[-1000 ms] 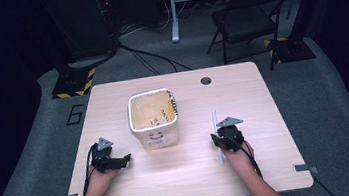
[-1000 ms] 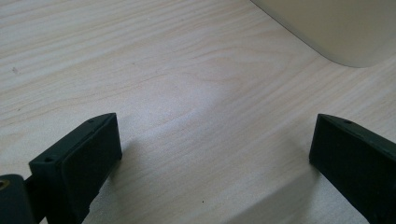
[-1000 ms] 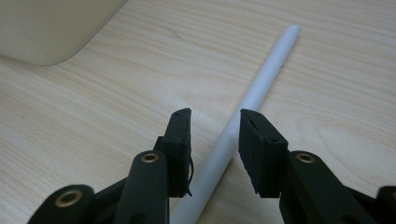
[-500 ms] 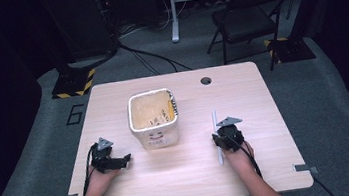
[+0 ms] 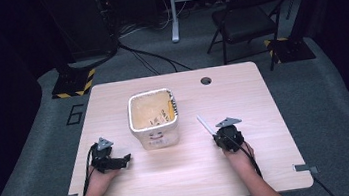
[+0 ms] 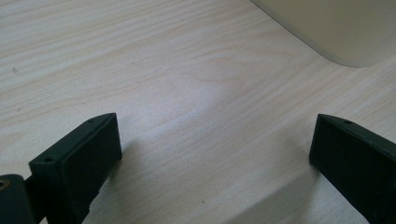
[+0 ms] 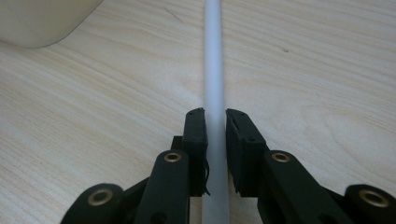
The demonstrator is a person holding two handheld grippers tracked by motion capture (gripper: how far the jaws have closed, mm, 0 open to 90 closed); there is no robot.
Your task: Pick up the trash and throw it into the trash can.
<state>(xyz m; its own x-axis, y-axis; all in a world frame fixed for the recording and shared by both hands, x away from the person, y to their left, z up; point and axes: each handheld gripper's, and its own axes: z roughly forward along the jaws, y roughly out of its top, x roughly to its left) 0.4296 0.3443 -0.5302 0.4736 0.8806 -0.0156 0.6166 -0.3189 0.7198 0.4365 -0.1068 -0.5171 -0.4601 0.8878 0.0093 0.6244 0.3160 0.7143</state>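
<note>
Two tongs, right tongs (image 7: 215, 121) clenched on one white stick (image 7: 214, 56), left tongs (image 6: 210, 149) released, one cream tub (image 5: 153, 116) between them

A pale wooden tabletop (image 5: 242, 94) carries a cream plastic bin (image 5: 154, 118) near its middle, open at the top, with a small face mark on its near wall. At about eight o'clock from the bin, the left gripper (image 5: 125, 159) rests low on the wood, held by a hand. At about four o'clock, the right gripper (image 5: 216, 136) holds a thin white rod (image 5: 205, 125) that slants toward eleven o'clock. A cable hole (image 5: 205, 80) sits near the far edge.
</note>
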